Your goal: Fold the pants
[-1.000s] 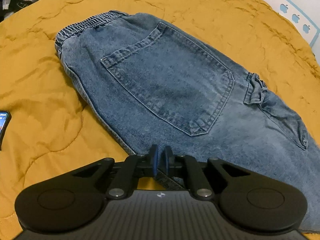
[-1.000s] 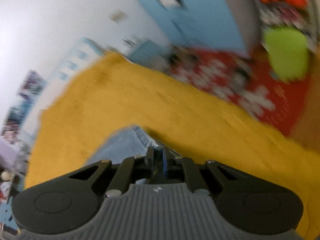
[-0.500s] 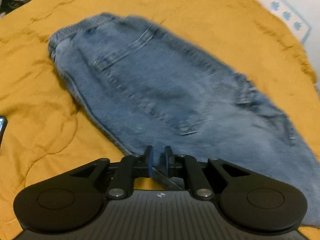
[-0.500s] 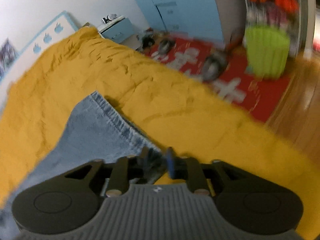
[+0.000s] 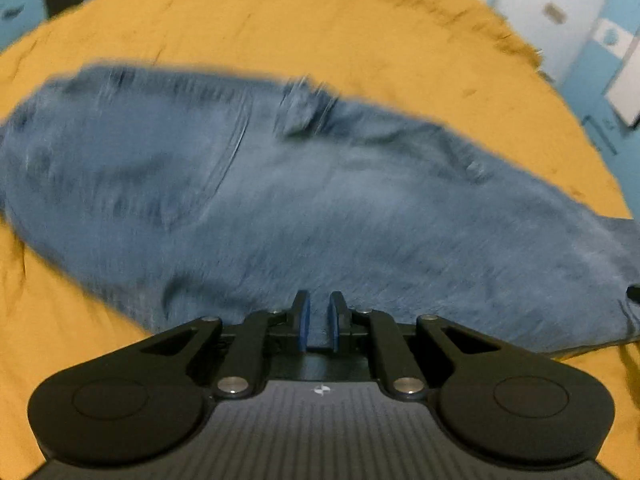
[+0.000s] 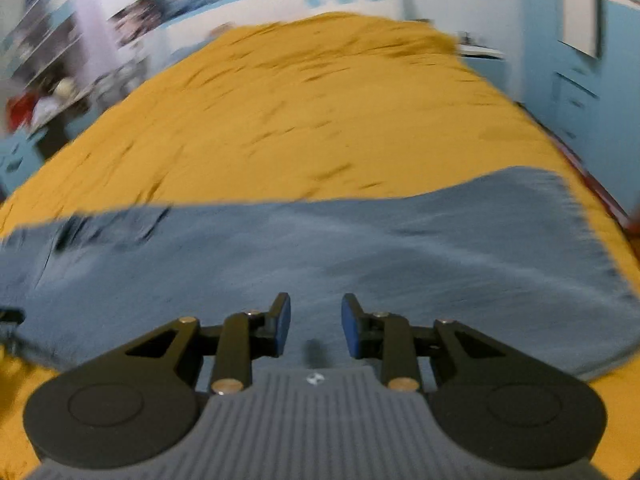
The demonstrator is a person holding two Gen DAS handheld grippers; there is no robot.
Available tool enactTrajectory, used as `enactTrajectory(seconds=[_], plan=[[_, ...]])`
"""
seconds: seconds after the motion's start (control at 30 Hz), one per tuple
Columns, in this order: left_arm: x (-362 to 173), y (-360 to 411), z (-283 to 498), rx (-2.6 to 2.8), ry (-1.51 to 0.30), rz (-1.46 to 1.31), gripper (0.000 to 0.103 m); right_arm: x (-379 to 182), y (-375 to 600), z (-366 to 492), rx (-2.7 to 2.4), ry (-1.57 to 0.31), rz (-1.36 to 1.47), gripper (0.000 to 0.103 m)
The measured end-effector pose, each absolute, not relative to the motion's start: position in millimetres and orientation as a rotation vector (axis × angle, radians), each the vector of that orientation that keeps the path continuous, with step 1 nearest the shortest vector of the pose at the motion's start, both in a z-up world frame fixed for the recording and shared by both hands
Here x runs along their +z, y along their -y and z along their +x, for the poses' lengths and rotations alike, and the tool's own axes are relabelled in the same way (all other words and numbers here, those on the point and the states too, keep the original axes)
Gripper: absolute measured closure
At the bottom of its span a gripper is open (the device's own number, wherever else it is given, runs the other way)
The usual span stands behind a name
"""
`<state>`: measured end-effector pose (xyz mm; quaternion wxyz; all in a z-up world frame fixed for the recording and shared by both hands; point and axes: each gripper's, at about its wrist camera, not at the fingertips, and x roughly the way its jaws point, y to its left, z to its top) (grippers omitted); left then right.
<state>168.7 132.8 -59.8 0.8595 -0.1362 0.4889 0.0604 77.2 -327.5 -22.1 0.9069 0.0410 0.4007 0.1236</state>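
Note:
Blue denim pants [image 5: 280, 200] lie flat, folded lengthwise, on a mustard-yellow bedspread [image 5: 320, 28]. They also show in the right wrist view [image 6: 360, 248], with the cuff end at the right. My left gripper [image 5: 319, 312] hovers over the pants' near edge with a narrow gap between its blue pads, holding nothing. My right gripper [image 6: 315, 312] is open wider, empty, above the leg part. Both views are motion-blurred.
The bedspread [image 6: 320, 100] stretches far beyond the pants. Blue cabinets [image 6: 580, 92] and a white wall stand at the right; cluttered shelves [image 6: 44, 80] at the left. The bed's right edge [image 6: 600, 192] lies close to the cuffs.
Both grippers have let go of the pants and opened. Both cameras have swung so the pants now lie across the view; the phone at the left is out of sight.

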Motion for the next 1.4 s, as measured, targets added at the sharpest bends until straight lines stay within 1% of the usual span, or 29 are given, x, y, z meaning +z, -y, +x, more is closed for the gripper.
enactTrajectory(seconds=[0.1,0.23,0.4,0.5,0.6,0.63,0.67,0.7,0.8,0.87,0.93,1.13,1.23,1.4], plan=[[-74,-134,158,0.149,-1.056,-0.293,0.089,-47,299,68,0.262,-0.874,0.004,0.079],[-80,-134,151,0.152,-1.061,-0.291,0.089,-72,297,53,0.236,-0.900,-0.023,0.079],[-76,-145,148,0.128,-1.055,-0.374,0.089,-73,291,53,0.211,-0.929,-0.047,0.079],[-65,-154,139,0.081,-0.974,-0.420,0.087,-73,284,54,0.201,-0.937,-0.045,0.079],[-50,-175,127,0.087,-0.872,-0.487,0.073,-68,285,56,0.181,-0.945,-0.015,0.079],[-44,-186,124,0.101,-0.832,-0.514,0.066,-66,284,58,0.176,-0.943,0.001,0.076],[-39,-195,121,0.115,-0.803,-0.538,0.061,-61,286,58,0.174,-0.941,0.022,0.070],[-34,-208,118,0.132,-0.771,-0.568,0.059,-57,288,58,0.175,-0.936,0.050,0.063],[-25,-247,114,0.194,-0.699,-0.662,0.047,-45,289,56,0.172,-0.904,0.104,0.057],[-23,-273,112,0.266,-0.643,-0.721,0.030,-40,283,55,0.170,-0.891,0.095,0.053],[-24,-293,110,0.340,-0.584,-0.758,0.022,-39,275,56,0.173,-0.887,0.078,0.052],[-44,-350,115,0.511,-0.513,-0.903,0.020,-44,253,55,0.181,-0.913,0.041,0.051],[-56,-379,114,0.573,-0.488,-1.003,0.017,-48,246,57,0.181,-0.928,0.021,0.050],[-85,-412,116,0.591,-0.470,-1.184,0.017,-51,236,64,0.168,-0.942,0.003,0.045]])
